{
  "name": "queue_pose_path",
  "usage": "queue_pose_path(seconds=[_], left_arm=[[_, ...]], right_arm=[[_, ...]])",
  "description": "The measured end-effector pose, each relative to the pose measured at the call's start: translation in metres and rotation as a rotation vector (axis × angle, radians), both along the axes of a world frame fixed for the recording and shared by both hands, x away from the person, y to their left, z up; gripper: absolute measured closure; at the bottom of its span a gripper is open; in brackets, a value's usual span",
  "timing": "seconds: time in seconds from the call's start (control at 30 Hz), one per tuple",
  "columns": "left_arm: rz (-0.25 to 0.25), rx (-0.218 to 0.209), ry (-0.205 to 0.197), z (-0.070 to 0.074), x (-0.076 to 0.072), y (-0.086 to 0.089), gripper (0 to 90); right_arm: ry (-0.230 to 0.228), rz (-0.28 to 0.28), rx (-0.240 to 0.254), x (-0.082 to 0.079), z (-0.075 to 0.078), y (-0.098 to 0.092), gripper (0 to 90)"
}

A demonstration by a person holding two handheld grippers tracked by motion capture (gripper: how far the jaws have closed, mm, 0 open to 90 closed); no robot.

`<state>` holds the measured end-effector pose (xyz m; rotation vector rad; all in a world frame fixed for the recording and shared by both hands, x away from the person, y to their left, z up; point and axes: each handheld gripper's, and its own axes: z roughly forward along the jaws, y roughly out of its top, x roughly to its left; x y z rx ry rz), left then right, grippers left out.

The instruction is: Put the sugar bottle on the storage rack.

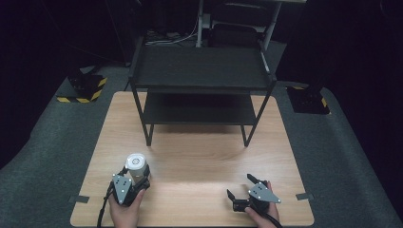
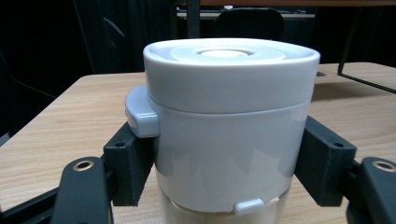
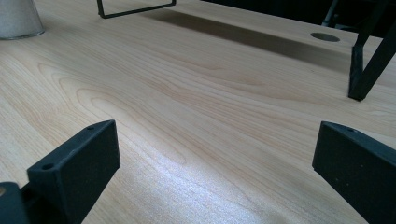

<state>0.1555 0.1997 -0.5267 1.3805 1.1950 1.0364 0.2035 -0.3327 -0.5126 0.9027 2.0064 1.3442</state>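
Left gripper view: your left gripper (image 2: 229, 163) clamps the white jar (image 2: 229, 130); right gripper (image 1: 244, 187) gapes empty. Lifting carelessly could slip the smooth wall.

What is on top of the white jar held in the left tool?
A white lid with a round raised centre caps the white jar. A side tab sticks out beneath it. The jar's contents are hidden by the lid.

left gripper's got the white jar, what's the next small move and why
Probably lift the white jar a little, straight up off the table. The left gripper has its jaws pressed on both sides of the jar's body, below the lid, so the grip looks set. The jar stands upright at the near left of the table. The black shelf rack behind it is bare, and the right gripper rests open, apart.
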Motion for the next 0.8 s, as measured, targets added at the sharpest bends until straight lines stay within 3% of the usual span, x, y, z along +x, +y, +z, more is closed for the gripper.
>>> queue_pose_path(seconds=[0.17,0.47,0.73,0.8], left_arm=[[-0.043,0.009,-0.009,-0.002,0.000,0.007,29.6],[-0.107,-0.012,-0.010,0.002,0.000,0.014,29.6],[-0.161,-0.007,-0.038,0.028,0.005,0.008,29.5],[-0.173,0.001,-0.041,0.040,0.008,0.003,29.6]], right_arm=[[-0.001,-0.001,-0.001,0.000,0.000,0.000,0.6],[-0.004,-0.002,-0.003,0.000,0.000,0.001,0.6],[-0.002,-0.003,0.001,0.000,0.000,0.000,0.6],[-0.002,-0.005,0.002,0.000,0.000,0.000,0.6]])
